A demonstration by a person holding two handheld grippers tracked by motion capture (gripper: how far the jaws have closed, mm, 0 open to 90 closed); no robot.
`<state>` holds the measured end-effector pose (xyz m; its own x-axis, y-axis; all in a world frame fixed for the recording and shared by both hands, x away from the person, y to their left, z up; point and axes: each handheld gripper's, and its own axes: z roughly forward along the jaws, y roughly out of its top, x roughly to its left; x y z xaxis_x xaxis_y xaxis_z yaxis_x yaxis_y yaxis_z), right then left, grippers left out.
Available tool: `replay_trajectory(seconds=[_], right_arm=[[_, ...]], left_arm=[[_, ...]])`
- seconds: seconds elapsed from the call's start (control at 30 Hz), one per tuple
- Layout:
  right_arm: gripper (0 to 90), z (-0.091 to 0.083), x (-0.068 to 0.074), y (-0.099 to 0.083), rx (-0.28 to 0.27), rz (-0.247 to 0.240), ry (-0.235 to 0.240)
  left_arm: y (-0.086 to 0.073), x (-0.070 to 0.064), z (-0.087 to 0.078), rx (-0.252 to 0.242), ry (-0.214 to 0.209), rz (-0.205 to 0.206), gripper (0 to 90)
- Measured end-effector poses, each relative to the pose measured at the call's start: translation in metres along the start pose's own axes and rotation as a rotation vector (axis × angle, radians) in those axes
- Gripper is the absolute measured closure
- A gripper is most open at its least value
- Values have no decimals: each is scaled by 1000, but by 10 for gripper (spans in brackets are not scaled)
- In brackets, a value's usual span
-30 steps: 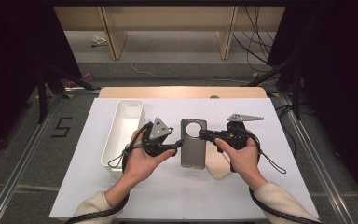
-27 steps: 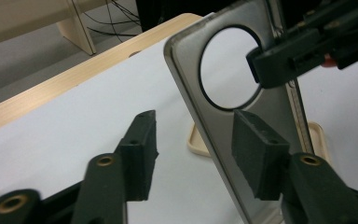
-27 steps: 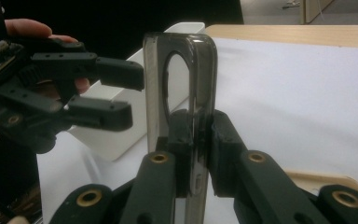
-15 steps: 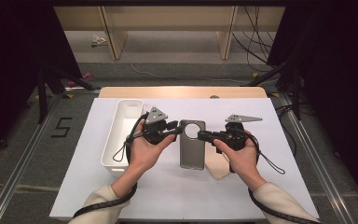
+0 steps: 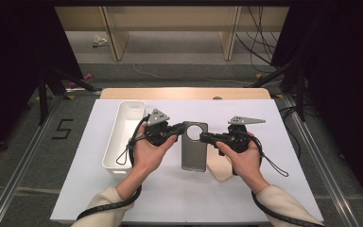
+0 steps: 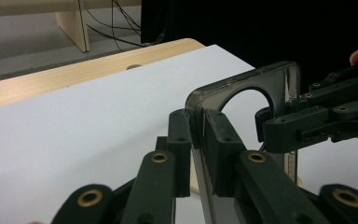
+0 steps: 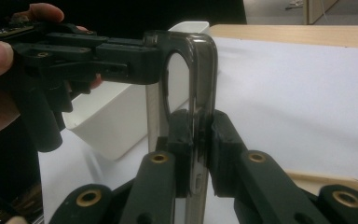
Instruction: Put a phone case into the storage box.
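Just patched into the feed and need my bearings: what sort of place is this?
Probably a lab recording station, not a home: a white-covered wooden table inside dark curtains, loose cables on the floor, and both claws, left and right, gripping a smoky translucent phone case.

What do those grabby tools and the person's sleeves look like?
Each tool, the left gripper and the right gripper, is black with two blocky jaws, brass-coloured rivets at the joints and a grey three-cornered plate on top. A black cable loops from each. The person wears light cream sleeves.
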<state>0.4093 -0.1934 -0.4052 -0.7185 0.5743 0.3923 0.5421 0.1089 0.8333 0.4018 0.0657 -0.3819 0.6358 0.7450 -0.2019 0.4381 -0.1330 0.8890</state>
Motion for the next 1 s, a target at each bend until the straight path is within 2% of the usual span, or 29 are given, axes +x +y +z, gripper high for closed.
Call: replay_trajectory(seconds=[0.43,0.6,0.7,0.87,1.0], right_arm=[[814,2,1,-2,5,-3,-6],[806,3,1,-1,4,-9,-7],[771,3,2,-1,2,-18,-10],[757,5,7,-1,10,-48,-6],[713,8,12,-1,16,-77,-1]], left_arm=[[-1,-6,-3,-22,33,-29,838],[0,-10,-6,-46,46,-3,844],[2,-12,-7,-59,72,42,855],[1,-10,-7,-67,88,50,869],[1,-10,-7,-72,111,75,881]])
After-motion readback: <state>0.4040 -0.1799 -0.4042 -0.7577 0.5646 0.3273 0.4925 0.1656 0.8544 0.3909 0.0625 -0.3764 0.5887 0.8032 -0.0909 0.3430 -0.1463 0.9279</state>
